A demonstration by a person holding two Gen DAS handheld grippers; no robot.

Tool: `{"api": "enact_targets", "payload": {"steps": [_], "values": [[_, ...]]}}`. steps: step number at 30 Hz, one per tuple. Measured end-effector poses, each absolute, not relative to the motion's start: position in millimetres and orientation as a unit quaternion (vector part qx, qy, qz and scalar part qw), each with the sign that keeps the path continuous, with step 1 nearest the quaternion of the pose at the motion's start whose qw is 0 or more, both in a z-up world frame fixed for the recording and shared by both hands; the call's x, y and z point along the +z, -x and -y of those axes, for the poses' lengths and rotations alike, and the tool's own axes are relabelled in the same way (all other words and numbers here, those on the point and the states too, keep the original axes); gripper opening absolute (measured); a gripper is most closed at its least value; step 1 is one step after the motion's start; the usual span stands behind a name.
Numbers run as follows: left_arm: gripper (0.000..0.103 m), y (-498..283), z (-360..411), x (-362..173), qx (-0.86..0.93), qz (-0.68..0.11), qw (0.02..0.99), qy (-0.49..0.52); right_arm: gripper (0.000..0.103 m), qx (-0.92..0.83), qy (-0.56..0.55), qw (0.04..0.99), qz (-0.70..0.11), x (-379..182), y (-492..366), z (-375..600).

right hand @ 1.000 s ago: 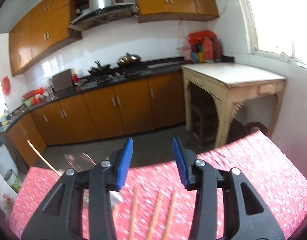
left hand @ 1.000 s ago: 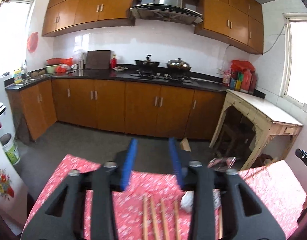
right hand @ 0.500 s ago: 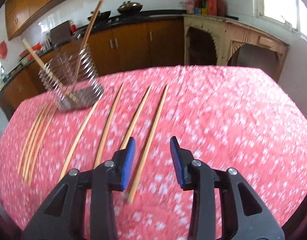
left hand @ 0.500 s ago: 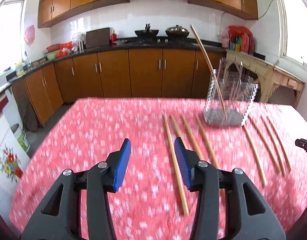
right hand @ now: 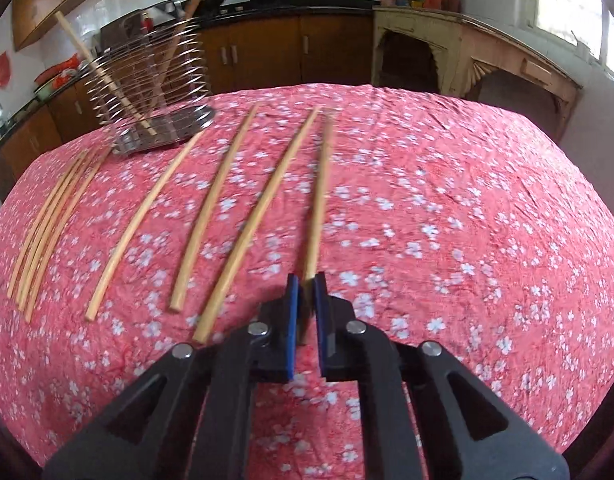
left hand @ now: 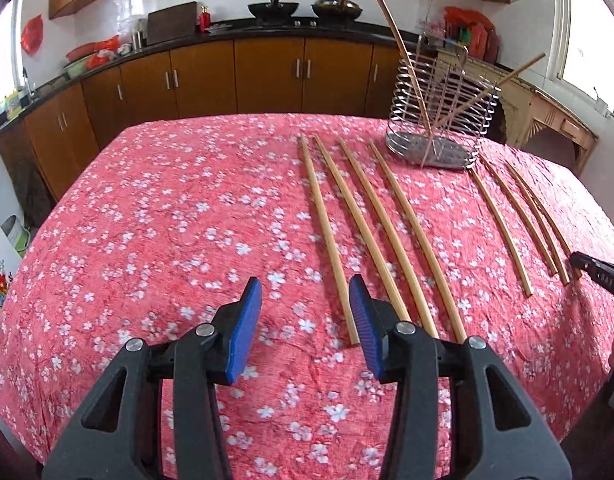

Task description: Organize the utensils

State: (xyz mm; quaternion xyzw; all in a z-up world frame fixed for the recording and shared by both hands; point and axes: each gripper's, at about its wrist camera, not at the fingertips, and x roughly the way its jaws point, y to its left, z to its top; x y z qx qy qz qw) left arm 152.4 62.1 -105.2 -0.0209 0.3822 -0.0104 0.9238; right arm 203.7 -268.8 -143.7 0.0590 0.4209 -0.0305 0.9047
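The chopstick (right hand: pixel 317 204) looks smeared with blur; its near end hides between the right gripper's (right hand: pixel 305 280) jaws.

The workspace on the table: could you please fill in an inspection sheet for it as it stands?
Surface: red floral tablecloth, wrinkled, covers the whole table.
Job's things: wire utensil holder upright at the far side, two chopsticks leaning inside; seven loose chopsticks lie flat, four in a left group.
Clutter: nothing seen.
Grippers: left gripper open over the cloth, near end of the leftmost chopstick between its jaws, untouched; right gripper has just closed on the end of the rightmost chopstick.
Cables: nothing seen.
Surroundings: brown kitchen cabinets, woks on the counter, pale side table.
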Motion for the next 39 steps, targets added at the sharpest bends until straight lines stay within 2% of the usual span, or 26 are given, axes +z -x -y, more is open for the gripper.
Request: {"api": "enact_targets", "payload": {"steps": [7,9,11,14,24,33,37,39], "values": [[0.045,-162,-47,-115,-0.034,-0.406,0.913,0.019,0.008,-0.05,-0.08,0.902,-0.422,-143,-211,289],[0.033,-168,-42,-120,-0.032,-0.418,0.908,0.015,0.008,-0.051,-0.082,0.901,-0.423,-143,-213,290],[0.015,-174,-41,-125,-0.025,-0.428,0.903,0.016,0.008,-0.051,-0.085,0.901,-0.423,-143,-218,293],[0.007,-184,-44,-125,-0.01,-0.431,0.902,0.011,0.008,-0.056,-0.086,0.9,-0.423,-141,-223,296],[0.007,-234,-73,-124,0.031,-0.437,0.899,0.002,0.008,-0.081,-0.097,0.896,-0.425,-143,-253,319],[0.01,-211,-83,-126,-0.002,-0.428,0.904,0.011,0.009,-0.073,-0.087,0.897,-0.427,-145,-238,322],[0.031,-204,-80,-126,-0.007,-0.429,0.903,0.005,0.01,-0.075,-0.077,0.899,-0.424,-145,-234,319],[0.032,-205,-79,-127,-0.005,-0.431,0.902,0.001,0.01,-0.076,-0.074,0.899,-0.425,-145,-234,318]]}}
